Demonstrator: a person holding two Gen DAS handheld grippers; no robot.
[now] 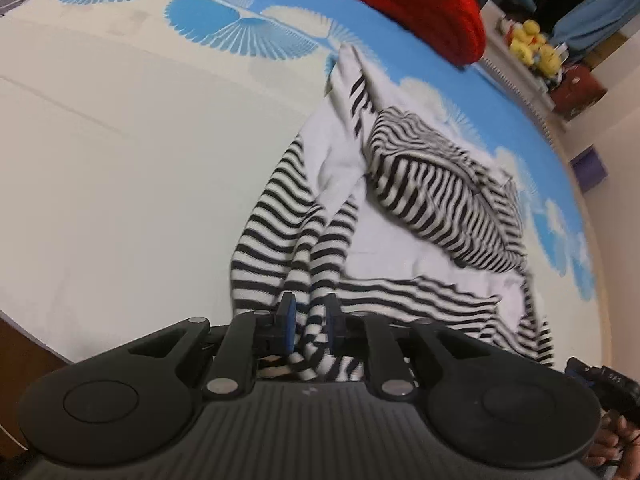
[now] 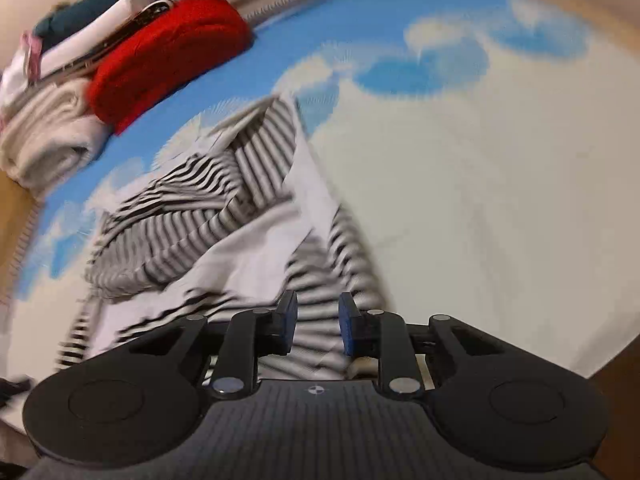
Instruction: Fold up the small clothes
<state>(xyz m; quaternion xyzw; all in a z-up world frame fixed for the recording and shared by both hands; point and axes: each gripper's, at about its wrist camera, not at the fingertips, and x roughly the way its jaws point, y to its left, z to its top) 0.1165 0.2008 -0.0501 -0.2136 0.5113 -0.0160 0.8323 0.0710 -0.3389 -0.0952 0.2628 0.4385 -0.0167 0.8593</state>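
- Left wrist: our left gripper stands narrow around the striped garment's bunched edge; it could slip free.
- Right gripper stands narrowly apart over stripes, grip unclear; uneven pulling would skew our fold.

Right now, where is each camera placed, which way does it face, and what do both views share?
Left wrist: sits on the left claw, facing down over the striped garment; a hand shows at lower right.
Right wrist: sits on the right claw, facing down over the same garment; only the claw itself shows.
Shared: the garment, the red folded cloth, the blue-and-white cover.
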